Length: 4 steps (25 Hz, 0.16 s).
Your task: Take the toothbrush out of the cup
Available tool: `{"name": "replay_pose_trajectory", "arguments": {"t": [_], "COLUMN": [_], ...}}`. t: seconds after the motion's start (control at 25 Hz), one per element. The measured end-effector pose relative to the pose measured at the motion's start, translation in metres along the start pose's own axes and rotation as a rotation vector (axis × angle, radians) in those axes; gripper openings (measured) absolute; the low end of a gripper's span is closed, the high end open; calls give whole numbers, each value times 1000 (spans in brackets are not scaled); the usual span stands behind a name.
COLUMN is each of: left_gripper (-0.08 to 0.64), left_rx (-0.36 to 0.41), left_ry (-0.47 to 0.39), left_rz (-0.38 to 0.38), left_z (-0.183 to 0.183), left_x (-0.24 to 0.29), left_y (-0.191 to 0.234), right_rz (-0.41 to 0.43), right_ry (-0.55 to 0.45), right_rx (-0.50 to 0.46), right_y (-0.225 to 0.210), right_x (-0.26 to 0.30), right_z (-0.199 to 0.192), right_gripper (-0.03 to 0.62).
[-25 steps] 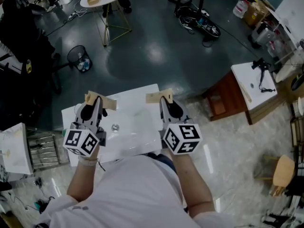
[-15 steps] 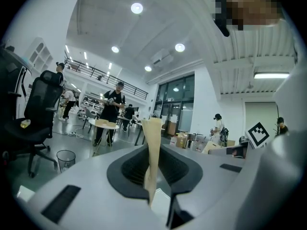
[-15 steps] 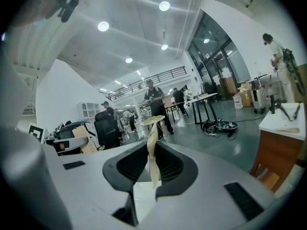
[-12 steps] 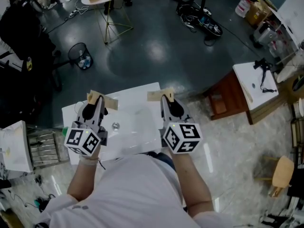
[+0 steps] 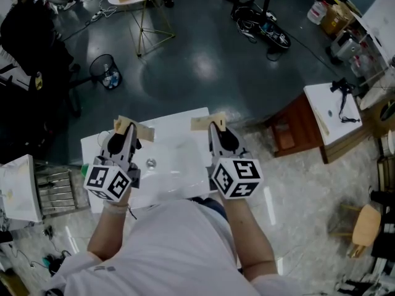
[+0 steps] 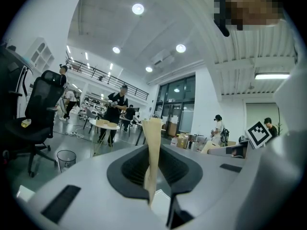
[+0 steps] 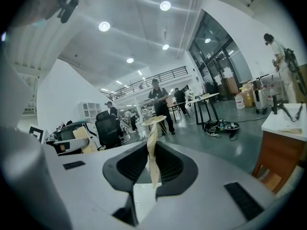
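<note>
A white rectangular table [image 5: 176, 134] with a glossy top is shown in the head view. The table's far edge is bordered by a dark grey polished floor [image 5: 203, 73], and its right side by pale marbled floor tiles [image 5: 296, 184]. One small round metallic object [image 5: 150, 163] is set on the top, left of the table's centre; its type cannot be determined. A small green item [image 5: 83, 170] is seen at the table's left edge; whether it rests on the top cannot be determined.

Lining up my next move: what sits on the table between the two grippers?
In the head view, between the left gripper and the right gripper lies bare white table, except one small round silvery thing nearer the left one.
</note>
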<state>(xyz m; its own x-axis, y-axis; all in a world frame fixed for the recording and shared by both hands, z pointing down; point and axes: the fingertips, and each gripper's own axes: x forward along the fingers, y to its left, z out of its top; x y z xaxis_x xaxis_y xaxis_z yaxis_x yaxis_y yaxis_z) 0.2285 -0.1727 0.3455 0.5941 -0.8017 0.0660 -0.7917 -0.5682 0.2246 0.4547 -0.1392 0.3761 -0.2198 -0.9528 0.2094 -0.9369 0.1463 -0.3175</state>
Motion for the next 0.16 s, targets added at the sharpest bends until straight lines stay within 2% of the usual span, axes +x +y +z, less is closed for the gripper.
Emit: {"name": "replay_pose_trajectory", "arguments": {"t": [0.16], "left_gripper": [63], "left_rx": [-4], "left_ry": [-1], "left_rz": [3], "left_z": [0], "left_x": [0], "left_y": [0], "right_rz": [3], "right_ry": [1], "right_rx": [-3], "right_y": [1], "right_x": [1], "right_z": [0], "right_gripper": [61]}}
